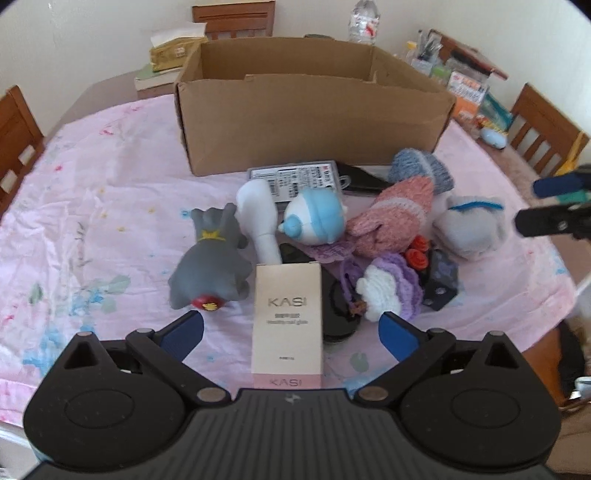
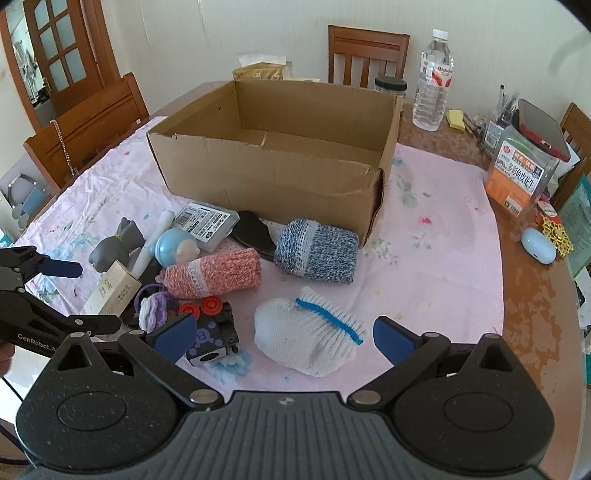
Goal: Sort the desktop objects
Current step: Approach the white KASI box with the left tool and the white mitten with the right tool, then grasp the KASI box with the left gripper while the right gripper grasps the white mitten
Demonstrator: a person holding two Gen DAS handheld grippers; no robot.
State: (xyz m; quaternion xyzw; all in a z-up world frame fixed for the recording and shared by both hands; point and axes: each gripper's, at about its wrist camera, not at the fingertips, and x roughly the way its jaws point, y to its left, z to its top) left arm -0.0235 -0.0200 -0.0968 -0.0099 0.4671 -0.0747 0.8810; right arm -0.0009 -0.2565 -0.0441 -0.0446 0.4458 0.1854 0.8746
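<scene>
A pink flowery cloth (image 2: 436, 258) is spread over a brown table (image 2: 532, 295). Wooden chairs (image 2: 367, 51) are set around it. A white wall (image 2: 221, 33) is seen far behind, and a wooden glass door (image 2: 55, 55) far left.

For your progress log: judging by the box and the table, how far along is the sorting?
Done: nothing visible; the cardboard box looks empty. In hand: nothing gripped. The left tongs are open around the KASI carton, and the right tongs are open before the white knit piece. Left: the whole pile, including the grey cat toy and pink knit roll.
</scene>
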